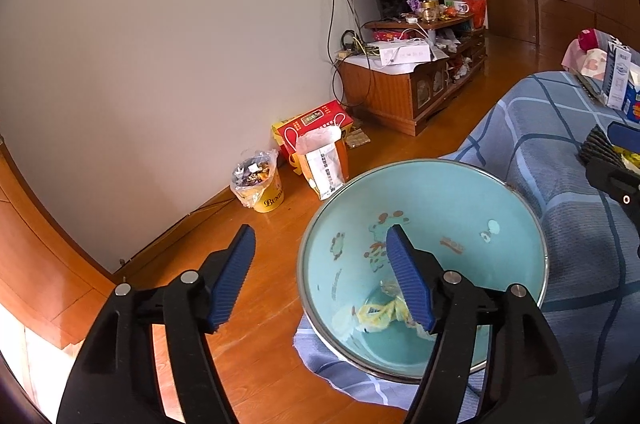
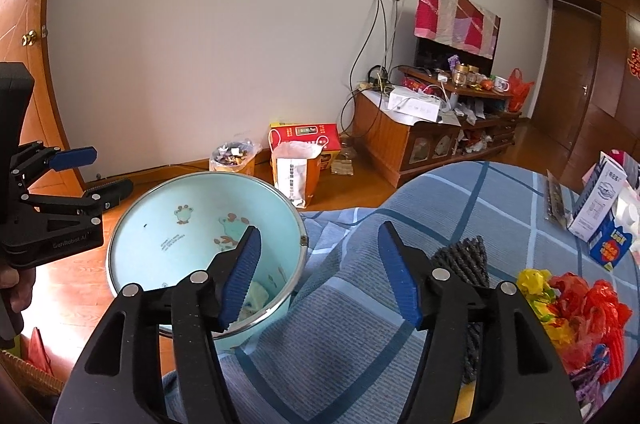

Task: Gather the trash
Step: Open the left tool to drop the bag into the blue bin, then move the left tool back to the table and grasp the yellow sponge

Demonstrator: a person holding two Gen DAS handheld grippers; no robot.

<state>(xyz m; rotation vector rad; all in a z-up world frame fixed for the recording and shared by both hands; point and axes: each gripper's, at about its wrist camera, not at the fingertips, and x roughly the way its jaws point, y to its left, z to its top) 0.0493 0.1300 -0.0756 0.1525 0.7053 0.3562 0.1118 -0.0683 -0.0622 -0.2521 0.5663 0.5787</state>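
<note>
Two grippers are up over the edge of the bed, and both stand with their blue pads spread wide, holding nothing. The left gripper (image 1: pixel 320 244) hangs above the rim of a pale blue bucket (image 1: pixel 440 184), one pad over the wooden floor (image 1: pixel 260 344) and the other over the bucket's mouth. Down in the bottom of that bucket lies a crumpled yellow wrapper (image 1: pixel 380 314) along with some pale scraps (I cannot make out what those are). The right gripper (image 2: pixel 320 236) hovers just beside it over the blue checked bedspread (image 2: pixel 340 344), its left pad reaching over the bucket (image 2: pixel 132 224) rim.

On the bedspread to the right sits a heap of red and yellow plastic bags (image 2: pixel 576 308), close by the right gripper's outer finger, with a dark knitted piece (image 2: pixel 464 256) between them and the gap of the pads. A little beyond stands a white and blue carton (image 2: pixel 600 200).

Further off on the floor by the wall are a paper bag (image 2: pixel 294 176), a red box (image 2: pixel 306 136) behind it, and a yellow bin (image 1: pixel 260 184) lined with plastic and filled with litter. Farthest back stands a cluttered wooden TV cabinet (image 2: pixel 420 140).
</note>
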